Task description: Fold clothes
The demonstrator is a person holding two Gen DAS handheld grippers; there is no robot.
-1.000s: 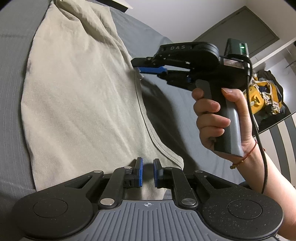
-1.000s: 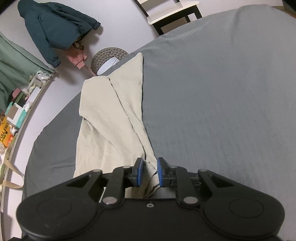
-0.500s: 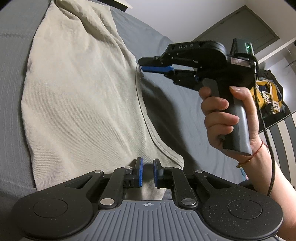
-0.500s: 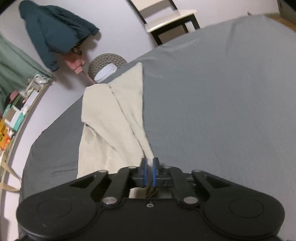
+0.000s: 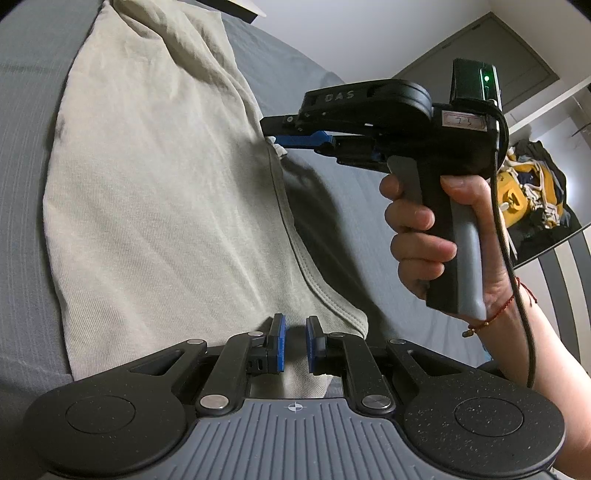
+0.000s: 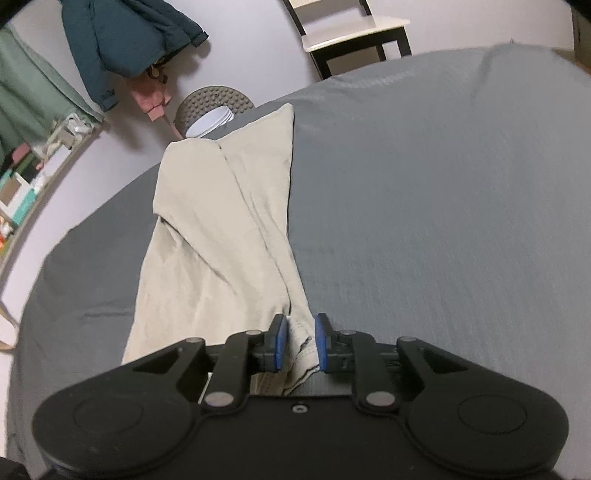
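A beige garment (image 5: pixel 166 184) lies lengthwise on the grey bed (image 5: pixel 332 206), one long side folded over the middle (image 6: pixel 207 240). My left gripper (image 5: pixel 295 345) sits at the garment's near hem, its pads a narrow gap apart with cloth pinched between them. A hand (image 5: pixel 424 240) holds my right gripper (image 5: pixel 273 134) at the garment's right edge, a bit of cloth at its tips. In the right wrist view, the right gripper (image 6: pixel 300 341) has its jaws opening. A bunched fold of the garment stands loose between the pads.
The grey sheet (image 6: pixel 443 221) stretches wide to the right of the garment. Beyond the bed stand a chair (image 6: pixel 354 33), a round stool with a white lid (image 6: pixel 210 110) and a hanging dark jacket (image 6: pixel 122 40). A heap of yellow and dark clothes (image 5: pixel 528 192) lies by the wall.
The right gripper closed on the garment's edge half a second ago and has now spread its pads again, rolling a little. The left gripper has not moved.
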